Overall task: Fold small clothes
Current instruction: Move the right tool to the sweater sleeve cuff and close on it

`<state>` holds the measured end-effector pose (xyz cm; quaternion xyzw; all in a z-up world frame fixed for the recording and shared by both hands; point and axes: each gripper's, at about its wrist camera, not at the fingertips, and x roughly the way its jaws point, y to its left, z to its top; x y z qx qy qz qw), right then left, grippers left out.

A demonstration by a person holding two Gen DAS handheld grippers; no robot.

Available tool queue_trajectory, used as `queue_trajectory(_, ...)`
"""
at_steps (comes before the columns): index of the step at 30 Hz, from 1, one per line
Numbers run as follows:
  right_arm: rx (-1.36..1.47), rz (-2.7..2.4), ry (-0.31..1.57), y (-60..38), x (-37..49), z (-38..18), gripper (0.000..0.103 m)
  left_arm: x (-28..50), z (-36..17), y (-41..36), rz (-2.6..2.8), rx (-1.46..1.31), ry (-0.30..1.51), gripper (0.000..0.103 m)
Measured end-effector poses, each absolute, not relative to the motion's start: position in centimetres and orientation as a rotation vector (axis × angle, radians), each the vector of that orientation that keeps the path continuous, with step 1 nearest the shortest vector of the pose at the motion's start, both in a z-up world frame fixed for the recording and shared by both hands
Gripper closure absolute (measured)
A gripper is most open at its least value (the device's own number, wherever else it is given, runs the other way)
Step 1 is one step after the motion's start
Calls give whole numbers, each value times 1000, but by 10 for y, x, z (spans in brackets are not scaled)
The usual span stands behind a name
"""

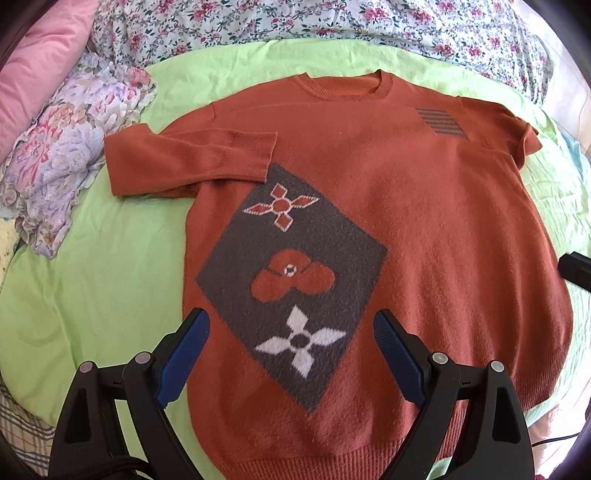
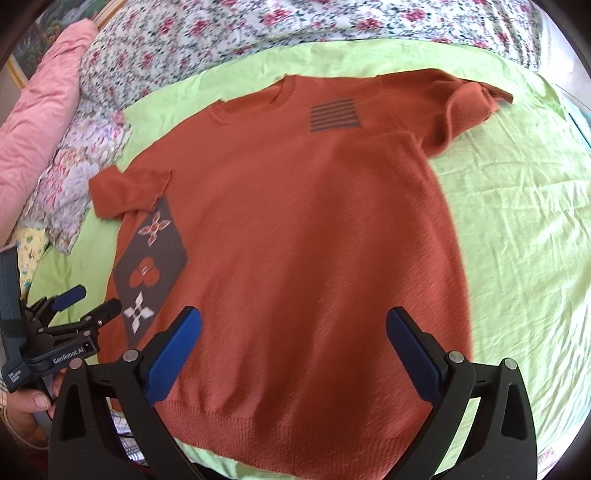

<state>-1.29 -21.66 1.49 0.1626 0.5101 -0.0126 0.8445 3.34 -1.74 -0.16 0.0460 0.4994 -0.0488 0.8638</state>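
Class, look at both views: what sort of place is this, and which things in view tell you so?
Most likely a bedroom: the sweater lies on a green sheet, with a floral quilt and a pink pillow behind it.

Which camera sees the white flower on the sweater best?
The left wrist view: the white flower sits big and sharp between the open left claw fingers. The right wrist view shows it small, far to the left, beside the other claw.
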Motion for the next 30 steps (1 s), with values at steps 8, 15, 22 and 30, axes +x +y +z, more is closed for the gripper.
queue_trajectory(8, 407, -105, 1022, -271, 5, 24, 3, 65, 2, -31, -128, 67, 1060, 12)
queue_trajectory(15, 432, -202, 942, -338, 26, 39, 12, 92, 6, -40, -124, 78, 1060, 12)
queue_trajectory(22, 496, -288, 870, -423, 73, 61, 26, 124, 5, -42, -122, 57, 1076, 12)
queue_trajectory(30, 646, -413, 773, -528, 122, 60, 31, 156, -3, -44, -79, 37, 1091, 12)
